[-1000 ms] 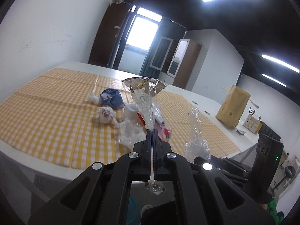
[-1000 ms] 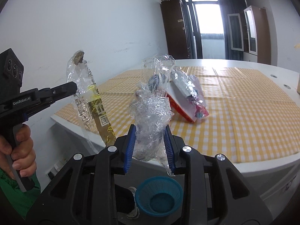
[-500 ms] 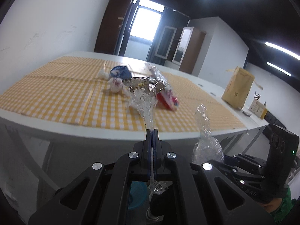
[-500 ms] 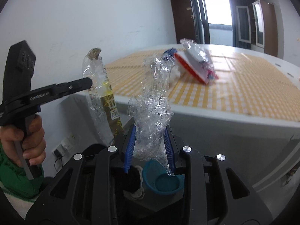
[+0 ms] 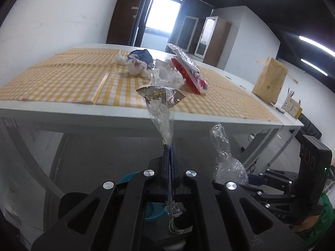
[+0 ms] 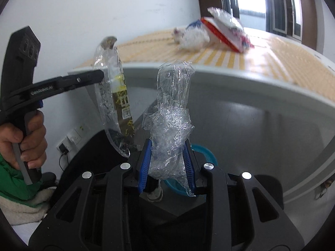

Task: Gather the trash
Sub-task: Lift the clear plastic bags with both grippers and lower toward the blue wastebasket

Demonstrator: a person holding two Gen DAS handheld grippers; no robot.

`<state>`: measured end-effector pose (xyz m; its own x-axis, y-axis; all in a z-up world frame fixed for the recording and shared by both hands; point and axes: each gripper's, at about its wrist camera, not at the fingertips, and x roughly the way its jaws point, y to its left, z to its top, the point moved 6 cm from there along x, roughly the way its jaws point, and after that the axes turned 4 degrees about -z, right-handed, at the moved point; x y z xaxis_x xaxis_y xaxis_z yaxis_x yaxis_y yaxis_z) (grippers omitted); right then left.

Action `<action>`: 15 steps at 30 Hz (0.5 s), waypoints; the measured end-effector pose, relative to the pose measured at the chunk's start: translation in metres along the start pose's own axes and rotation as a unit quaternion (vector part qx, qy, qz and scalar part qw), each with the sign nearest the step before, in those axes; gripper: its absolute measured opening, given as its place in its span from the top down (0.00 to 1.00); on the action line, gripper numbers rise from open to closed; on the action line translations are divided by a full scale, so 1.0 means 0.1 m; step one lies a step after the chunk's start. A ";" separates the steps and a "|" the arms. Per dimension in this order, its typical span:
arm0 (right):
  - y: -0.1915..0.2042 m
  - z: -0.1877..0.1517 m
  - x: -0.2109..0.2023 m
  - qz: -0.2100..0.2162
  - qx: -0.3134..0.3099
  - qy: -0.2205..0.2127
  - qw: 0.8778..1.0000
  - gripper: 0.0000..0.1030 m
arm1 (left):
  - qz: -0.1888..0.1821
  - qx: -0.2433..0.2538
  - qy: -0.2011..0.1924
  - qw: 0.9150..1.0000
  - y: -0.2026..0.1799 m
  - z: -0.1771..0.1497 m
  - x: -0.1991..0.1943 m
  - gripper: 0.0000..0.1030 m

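My left gripper is shut on the lower tip of a clear snack wrapper with a silvery top, held upright in front of the table's edge. My right gripper is shut on a crumpled wad of clear plastic film that sticks up between its blue pads. Both hang lower than the tabletop. A blue basket sits on the floor just beyond the right fingers. On the checked cloth lie a blue bag, a white crumpled bag, clear plastic and a red packet.
A person's hand with a green sleeve grips the left tool's handle. A brown paper bag stands on the table's far right. A wall socket with a plugged cable is low on the white wall. Table legs stand at the left.
Both grippers have sunk from above the tabletop to below its edge, each keeping its plastic. The blue basket now lies closer under the fingers.
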<state>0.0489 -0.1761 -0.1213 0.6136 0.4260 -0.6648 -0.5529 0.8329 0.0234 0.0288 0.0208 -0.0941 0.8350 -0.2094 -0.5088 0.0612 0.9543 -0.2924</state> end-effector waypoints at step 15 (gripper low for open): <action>-0.18 -0.57 0.83 0.003 0.024 0.105 0.994 0.73 | 0.013 -0.021 0.090 0.996 0.32 -0.62 0.70 1.00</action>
<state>0.0778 -0.1755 -0.2197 0.4759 0.3515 -0.8062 -0.5258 0.8485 0.0596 0.0556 0.0237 -0.1892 0.7241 -0.2233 -0.6526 0.0149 0.9510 -0.3088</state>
